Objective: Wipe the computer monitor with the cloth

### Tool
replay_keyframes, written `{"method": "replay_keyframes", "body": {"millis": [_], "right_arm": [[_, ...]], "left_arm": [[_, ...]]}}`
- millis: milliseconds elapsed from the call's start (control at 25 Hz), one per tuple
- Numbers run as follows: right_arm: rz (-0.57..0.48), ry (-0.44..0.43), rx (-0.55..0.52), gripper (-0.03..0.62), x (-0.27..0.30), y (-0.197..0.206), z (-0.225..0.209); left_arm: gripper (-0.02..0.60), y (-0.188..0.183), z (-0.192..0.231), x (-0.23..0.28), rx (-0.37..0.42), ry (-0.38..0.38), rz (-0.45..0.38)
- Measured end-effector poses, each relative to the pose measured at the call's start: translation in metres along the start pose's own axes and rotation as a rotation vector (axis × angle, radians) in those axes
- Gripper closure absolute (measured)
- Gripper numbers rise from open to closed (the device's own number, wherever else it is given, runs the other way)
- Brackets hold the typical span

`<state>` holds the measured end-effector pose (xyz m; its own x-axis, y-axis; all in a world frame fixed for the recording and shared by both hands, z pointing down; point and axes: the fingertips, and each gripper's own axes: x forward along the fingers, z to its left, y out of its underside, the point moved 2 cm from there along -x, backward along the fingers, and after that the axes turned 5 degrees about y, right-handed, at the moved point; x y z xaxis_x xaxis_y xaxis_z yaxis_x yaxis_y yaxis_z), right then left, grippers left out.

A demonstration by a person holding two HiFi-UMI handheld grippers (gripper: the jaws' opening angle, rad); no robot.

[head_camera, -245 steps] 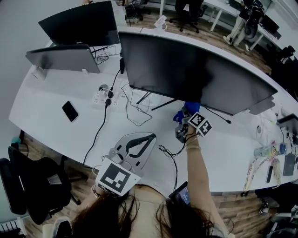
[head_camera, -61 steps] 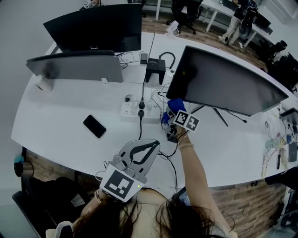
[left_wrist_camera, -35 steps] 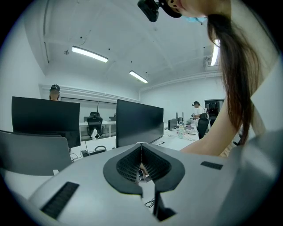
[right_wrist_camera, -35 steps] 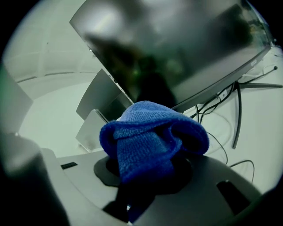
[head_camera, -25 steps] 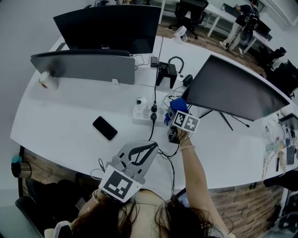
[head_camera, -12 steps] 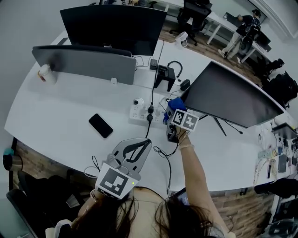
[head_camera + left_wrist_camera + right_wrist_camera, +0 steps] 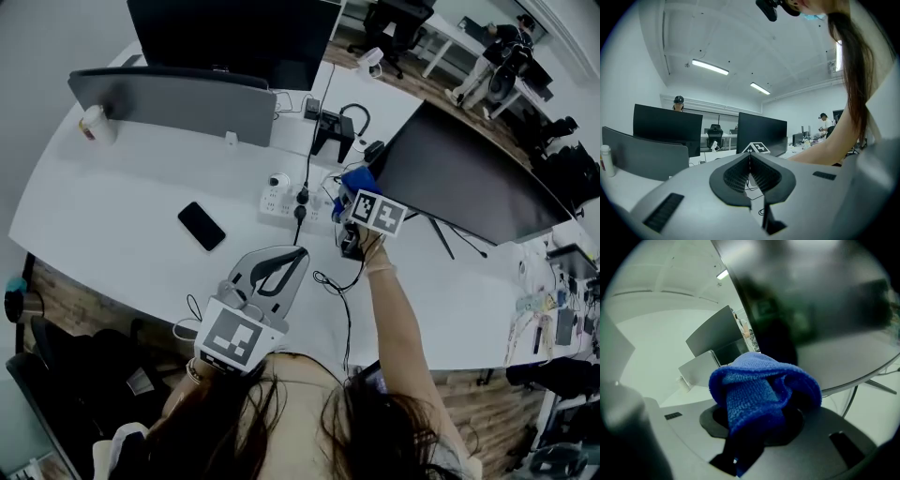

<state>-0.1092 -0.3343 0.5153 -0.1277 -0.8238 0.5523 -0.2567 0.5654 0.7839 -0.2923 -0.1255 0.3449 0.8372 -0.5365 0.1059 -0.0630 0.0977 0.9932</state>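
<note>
The dark monitor [image 7: 464,173] stands at the right of the white desk, its lower left corner just beside the blue cloth [image 7: 356,180]. My right gripper [image 7: 354,192] is shut on that bunched cloth [image 7: 761,385], which fills the right gripper view close against the screen [image 7: 811,291]. My left gripper [image 7: 274,272] hovers low over the desk's near edge, its jaws closed together with nothing between them [image 7: 750,161].
A black phone [image 7: 202,226] lies on the desk [image 7: 112,206] at left. A power strip [image 7: 286,202] with cables sits behind the left gripper. Two more monitors [image 7: 183,98] stand at the back left, a white bottle [image 7: 92,125] beside them. A black headset stand [image 7: 335,131] is behind the cloth.
The view has shifted over the frames, so the monitor now sits further right. The right gripper with the cloth has worked from mid-screen to its lower left corner. The left gripper has stayed put.
</note>
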Motion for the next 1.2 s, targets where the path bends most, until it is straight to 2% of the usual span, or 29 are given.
{"method": "replay_keyframes", "body": {"millis": [160, 720, 1200], "right_arm": [[-0.007, 0.018, -0.041, 0.453, -0.004, -0.005, 0.003], [-0.063, 0.019, -0.068, 0.451, -0.016, -0.023, 0.012], [-0.122, 0.010, -0.115, 0.453, -0.021, -0.033, 0.020]], "left_arm": [[0.572, -0.003, -0.007, 0.005, 0.000, -0.001, -0.004], [0.572, -0.007, -0.015, 0.028, -0.010, -0.045, 0.009], [0.572, -0.003, -0.002, 0.042, -0.023, -0.081, 0.049]]}}
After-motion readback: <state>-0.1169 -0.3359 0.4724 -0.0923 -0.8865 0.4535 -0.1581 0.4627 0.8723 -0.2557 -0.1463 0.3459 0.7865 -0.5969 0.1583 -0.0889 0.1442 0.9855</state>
